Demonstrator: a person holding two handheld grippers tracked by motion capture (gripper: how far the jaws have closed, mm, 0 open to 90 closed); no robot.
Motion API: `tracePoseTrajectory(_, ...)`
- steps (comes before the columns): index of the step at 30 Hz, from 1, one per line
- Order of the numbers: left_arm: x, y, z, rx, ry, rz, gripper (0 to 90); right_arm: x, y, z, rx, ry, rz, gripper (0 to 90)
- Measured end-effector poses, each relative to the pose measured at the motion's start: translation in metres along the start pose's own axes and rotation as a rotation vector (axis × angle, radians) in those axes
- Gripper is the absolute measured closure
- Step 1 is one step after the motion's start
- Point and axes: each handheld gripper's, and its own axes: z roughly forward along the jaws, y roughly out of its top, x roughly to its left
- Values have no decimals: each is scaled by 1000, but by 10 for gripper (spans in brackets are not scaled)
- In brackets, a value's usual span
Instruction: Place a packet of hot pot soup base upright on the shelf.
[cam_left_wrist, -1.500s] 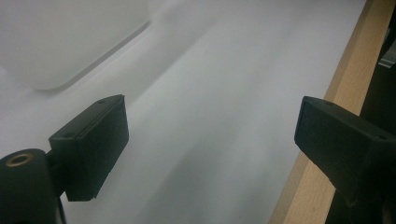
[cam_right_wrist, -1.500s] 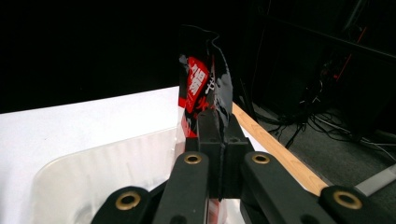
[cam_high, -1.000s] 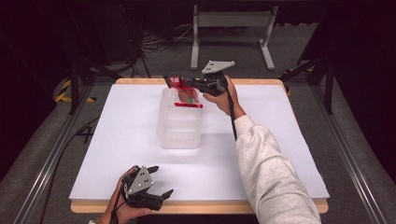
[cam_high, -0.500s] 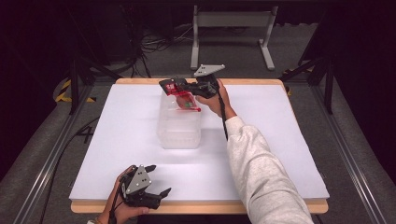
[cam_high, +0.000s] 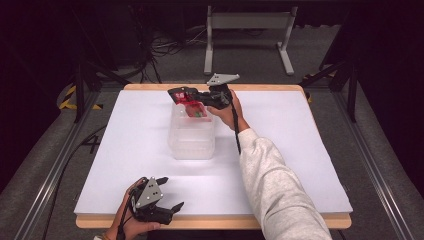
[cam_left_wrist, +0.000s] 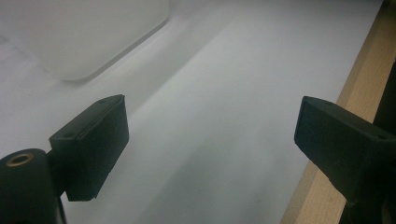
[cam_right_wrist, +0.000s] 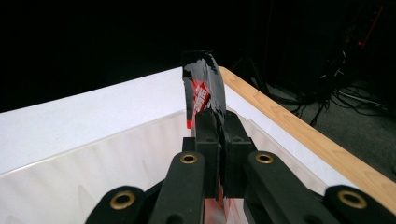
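Gripping a black-and-red packet (cam_right_wrist: 204, 88), the right gripper (cam_high: 192, 96) holds it over the far end of the clear bin (cam_high: 192, 142). Left gripper (cam_high: 165, 200) rests at the table (cam_high: 300, 150) near edge, jaws spread, empty.

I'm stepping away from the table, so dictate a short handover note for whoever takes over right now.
Right tool: shut on a black and red packet, held over the far end of the clear plastic bin.
Left tool: open, holding nothing, at the near edge of the white table.
Done: packet picked up and brought above the bin.
Left: lower it in, probably, and release. A red item seems to lie inside the bin below the packet; what it is can't be told.
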Motion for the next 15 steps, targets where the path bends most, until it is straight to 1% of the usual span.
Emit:
tracePoseTrajectory(1,-1,0,0,3,1,-5,107,-1,-2,0,1,-3,5,877)
tracePoseTrajectory(5,-2,1,1,7,0,5,106,-2,-9,-4,5,-3,6,867)
tracePoseTrajectory(8,-1,1,2,9,-2,1,106,-2,-15,-6,29,-3,6,869)
tracePoseTrajectory(10,-2,1,2,10,-4,3,107,-3,-19,-7,53,-4,-1,882)
tracePoseTrajectory(13,-3,2,3,12,-6,7,106,-4,-23,-8,64,-5,6,860)
tracePoseTrajectory(14,-2,2,3,13,-8,7,106,-3,-24,-8,73,-16,4,858)
tracePoseTrajectory(15,-2,2,4,15,-9,6,106,-3,-24,-8,81,-15,-2,857)
